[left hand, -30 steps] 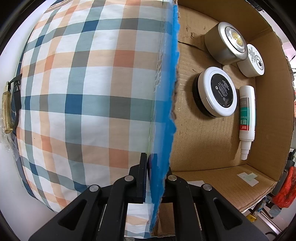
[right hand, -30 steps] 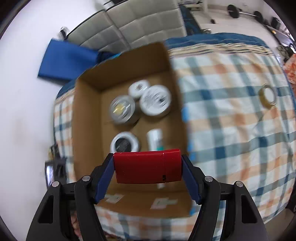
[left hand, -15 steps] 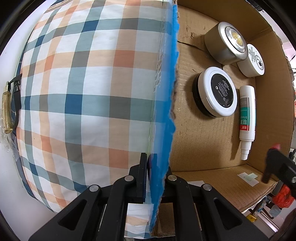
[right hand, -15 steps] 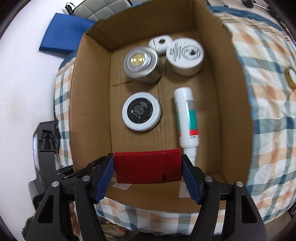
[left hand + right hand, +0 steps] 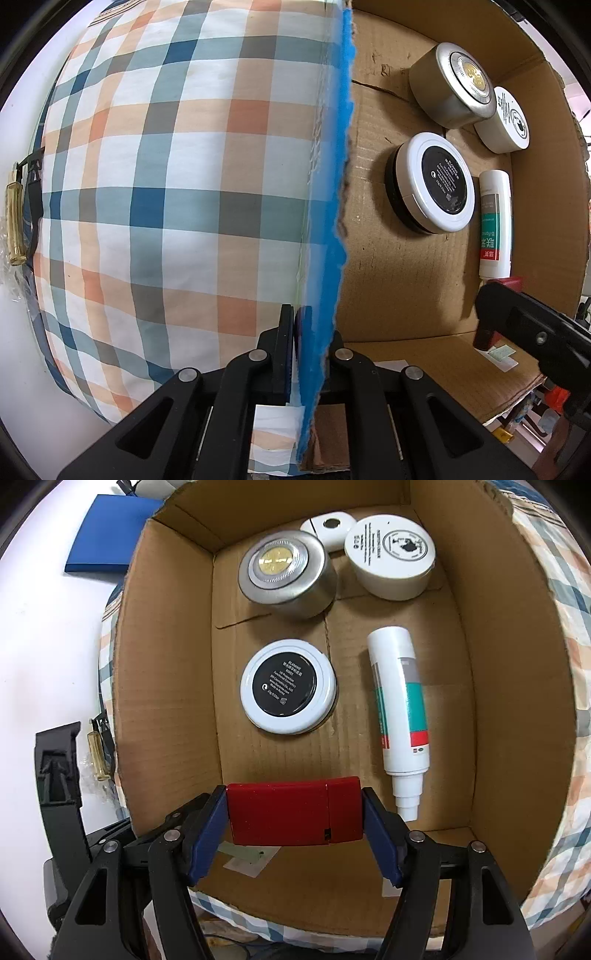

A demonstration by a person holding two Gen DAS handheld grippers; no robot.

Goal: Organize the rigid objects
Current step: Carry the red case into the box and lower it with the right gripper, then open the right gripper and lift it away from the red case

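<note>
My right gripper (image 5: 295,812) is shut on a red rectangular case (image 5: 293,812) and holds it inside the cardboard box (image 5: 170,664), low over the near floor. In the box lie a silver round tin (image 5: 288,572), a white jar (image 5: 391,555), a small white disc (image 5: 327,526), a black-and-white compact (image 5: 288,691) and a white tube (image 5: 400,716). My left gripper (image 5: 310,328) is shut on the box's blue-taped side wall (image 5: 338,184). The right gripper (image 5: 532,332) shows in the left wrist view with the red case (image 5: 511,282).
The box sits on a plaid-covered bed (image 5: 166,184). A gold-coloured object (image 5: 14,221) lies at the bed's far edge. A blue pad (image 5: 107,535) lies on the white floor beyond the box.
My right gripper has moved forward and down into the box with the red case. The left gripper has stayed clamped on the box wall.
</note>
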